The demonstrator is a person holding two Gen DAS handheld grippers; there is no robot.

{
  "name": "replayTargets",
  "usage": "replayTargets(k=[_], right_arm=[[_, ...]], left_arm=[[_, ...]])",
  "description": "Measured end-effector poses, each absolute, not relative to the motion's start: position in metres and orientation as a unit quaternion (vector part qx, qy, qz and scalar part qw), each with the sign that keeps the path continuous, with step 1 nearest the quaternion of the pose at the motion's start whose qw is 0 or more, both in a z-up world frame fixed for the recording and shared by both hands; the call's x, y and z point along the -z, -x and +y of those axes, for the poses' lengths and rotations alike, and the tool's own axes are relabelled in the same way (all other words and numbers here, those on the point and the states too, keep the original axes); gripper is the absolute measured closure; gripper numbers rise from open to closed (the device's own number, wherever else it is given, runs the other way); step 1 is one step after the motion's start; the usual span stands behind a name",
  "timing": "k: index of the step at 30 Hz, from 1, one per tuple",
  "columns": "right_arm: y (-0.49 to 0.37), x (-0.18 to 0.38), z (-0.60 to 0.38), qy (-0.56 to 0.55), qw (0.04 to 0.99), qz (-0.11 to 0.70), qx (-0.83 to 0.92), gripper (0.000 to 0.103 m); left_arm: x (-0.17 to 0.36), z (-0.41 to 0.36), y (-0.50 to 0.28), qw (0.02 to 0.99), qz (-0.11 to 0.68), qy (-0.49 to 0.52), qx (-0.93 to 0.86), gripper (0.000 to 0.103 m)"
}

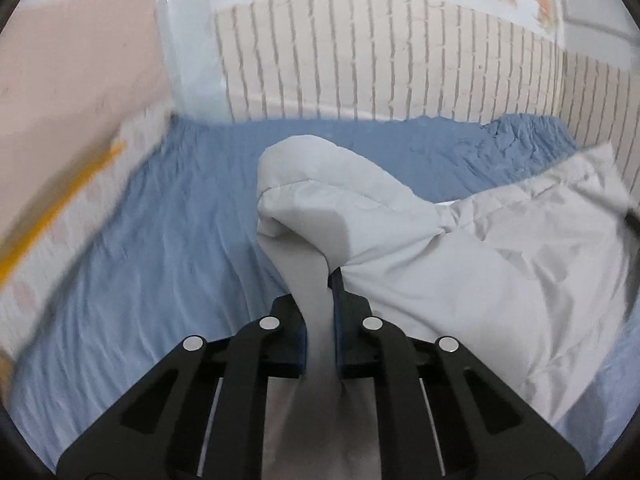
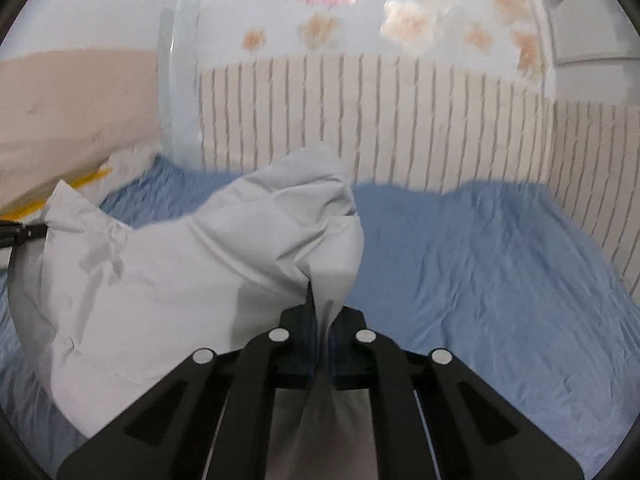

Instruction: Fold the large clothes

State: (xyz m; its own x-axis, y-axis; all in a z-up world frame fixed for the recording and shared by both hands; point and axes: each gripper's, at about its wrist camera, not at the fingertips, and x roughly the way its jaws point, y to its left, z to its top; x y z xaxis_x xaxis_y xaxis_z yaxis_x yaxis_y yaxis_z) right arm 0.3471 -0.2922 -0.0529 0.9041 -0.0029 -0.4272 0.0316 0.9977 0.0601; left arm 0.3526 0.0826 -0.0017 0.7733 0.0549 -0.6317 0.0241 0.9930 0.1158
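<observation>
A large pale grey padded garment [image 1: 460,248] is held up over a bed with a blue sheet [image 1: 160,248]. My left gripper [image 1: 322,280] is shut on one bunched edge of it. The cloth stretches off to the right in that view. My right gripper [image 2: 318,300] is shut on another bunched edge of the same garment [image 2: 180,264], which spreads to the left in the right wrist view. The left gripper's black tip [image 2: 20,234] shows at the far left there, at the garment's other end. The fingertips of both grippers are mostly hidden by cloth.
The blue sheet [image 2: 480,280] covers the bed ahead and is wrinkled. A cream slatted headboard [image 1: 380,56] stands at the far side. A pink wall [image 1: 72,60] and white bedding with a yellow stripe [image 1: 60,204] lie at the left.
</observation>
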Motion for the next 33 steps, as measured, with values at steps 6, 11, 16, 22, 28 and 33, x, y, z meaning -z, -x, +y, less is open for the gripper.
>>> replayTargets(k=[6, 11, 16, 22, 28, 33], right_arm=[[-0.417, 0.109, -0.304, -0.038, 0.944, 0.322, 0.061, 0.098], [-0.443, 0.192, -0.311, -0.064, 0.886, 0.457, 0.041, 0.083], [-0.399, 0.165, -0.323, -0.026, 0.899, 0.433, 0.063, 0.028], [-0.350, 0.131, -0.337, -0.063, 0.908, 0.408, 0.075, 0.025], [-0.339, 0.129, -0.310, -0.069, 0.906, 0.413, 0.051, 0.031], [-0.354, 0.168, -0.292, -0.079, 0.882, 0.464, 0.030, 0.098]], left_arm=[[0.064, 0.079, -0.439, 0.895, 0.438, -0.083, -0.020, 0.093], [0.117, 0.087, -0.452, 0.860, 0.505, -0.078, -0.006, 0.078], [0.094, 0.092, -0.414, 0.882, 0.463, -0.081, -0.009, 0.024], [0.066, 0.086, -0.356, 0.900, 0.433, -0.055, -0.001, 0.017], [0.091, 0.065, -0.331, 0.887, 0.457, -0.064, -0.001, 0.023], [0.126, 0.056, -0.346, 0.862, 0.501, -0.069, -0.018, 0.016]])
